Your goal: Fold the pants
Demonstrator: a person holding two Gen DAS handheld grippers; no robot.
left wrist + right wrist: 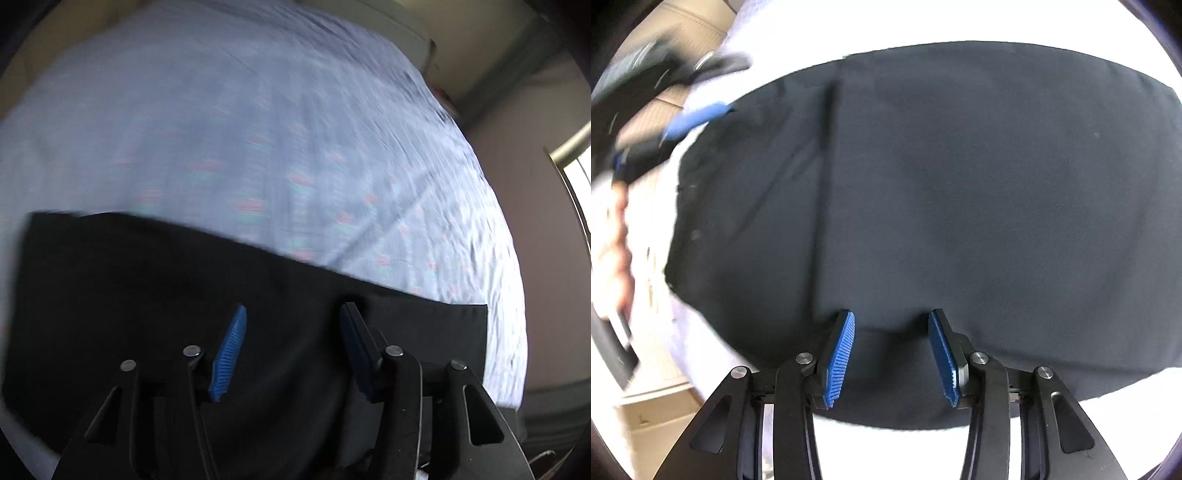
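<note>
The black pants (184, 295) lie folded flat on a light blue patterned bed sheet (258, 129). My left gripper (294, 308) hovers over their far edge with its blue pads apart and nothing between them. In the right wrist view the pants (960, 203) fill most of the frame as a smooth dark rectangle with a vertical crease left of centre. My right gripper (892, 314) stands open at their near edge, its tips close to the cloth, which dents slightly there. The left gripper (713, 88) shows blurred at the pants' upper left corner, held by a hand (620, 236).
A pillow (388, 26) lies at the head of the bed. A wall (535, 184) and a bright window (580, 166) stand to the right of the bed. Beige floor (683, 26) shows beyond the bed's left side.
</note>
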